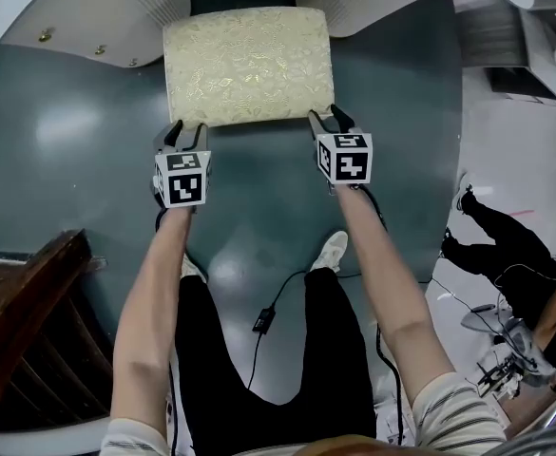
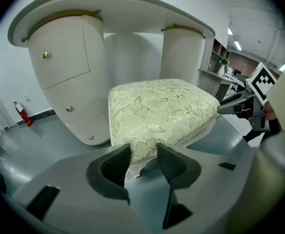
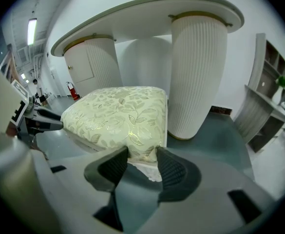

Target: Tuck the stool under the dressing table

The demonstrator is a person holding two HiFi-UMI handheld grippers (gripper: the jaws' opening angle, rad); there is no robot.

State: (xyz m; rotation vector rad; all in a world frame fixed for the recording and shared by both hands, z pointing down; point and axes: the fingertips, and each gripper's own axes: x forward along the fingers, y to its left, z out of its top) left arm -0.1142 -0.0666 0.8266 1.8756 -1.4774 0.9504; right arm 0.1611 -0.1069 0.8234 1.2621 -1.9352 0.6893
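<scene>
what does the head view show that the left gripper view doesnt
Only the head view: the person's forearms, black-trousered legs, a cable on the floor, a dark wooden piece at lower left, and the left gripper's marker cube.
Only the left gripper view: the left gripper seen from behind its jaws, which pinch the cushion's near corner, and a red fire extinguisher by the wall.
Both: the stool, the dressing table, the right gripper on the other near corner, and the grey-green floor.
</scene>
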